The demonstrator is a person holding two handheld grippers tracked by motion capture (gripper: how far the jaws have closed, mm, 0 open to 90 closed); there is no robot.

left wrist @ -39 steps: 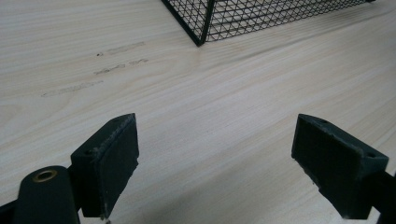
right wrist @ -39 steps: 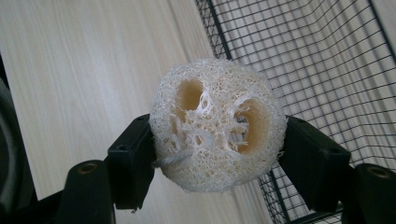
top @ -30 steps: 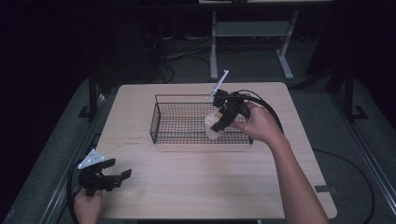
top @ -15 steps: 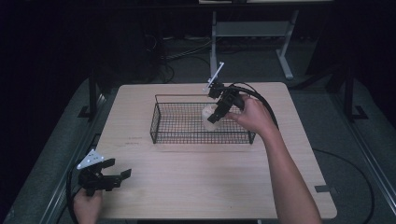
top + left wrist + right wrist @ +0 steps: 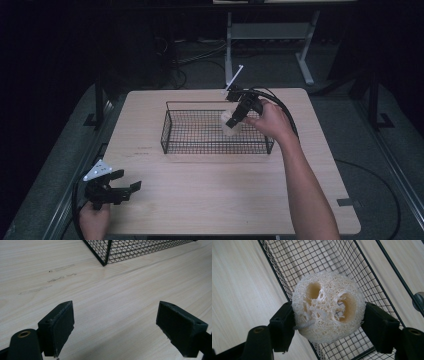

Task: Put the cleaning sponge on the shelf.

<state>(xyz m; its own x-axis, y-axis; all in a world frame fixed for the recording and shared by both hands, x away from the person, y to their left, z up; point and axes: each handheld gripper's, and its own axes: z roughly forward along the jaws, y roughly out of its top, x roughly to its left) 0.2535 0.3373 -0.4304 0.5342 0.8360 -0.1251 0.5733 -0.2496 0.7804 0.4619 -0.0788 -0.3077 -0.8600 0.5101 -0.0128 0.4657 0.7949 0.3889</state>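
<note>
A pale loofah sponge point(image 5: 328, 306) with two large holes sits pinched between both black pads of my right gripper point(image 5: 328, 322). From above, that right gripper point(image 5: 234, 122) holds the loofah sponge point(image 5: 230, 125) over the right half of the black wire basket point(image 5: 172, 142), inside its rim. My left gripper point(image 5: 131, 188) rests at the table's front left corner, its jaws spread wide with only bare wood between them. In the left gripper view, the left gripper point(image 5: 115, 325) points toward a corner of the wire basket point(image 5: 105, 261).
The light wooden table point(image 5: 225, 200) has faint scuff marks point(image 5: 47, 277) left of the basket. A white rod point(image 5: 234, 79) sticks up behind the basket's back right corner. A black cable point(image 5: 280, 107) loops behind the right hand. Dark floor surrounds the table.
My right gripper has carried the loofah sponge toward the left and slightly lower, further over the basket's inside. The left gripper has stayed where it was.
</note>
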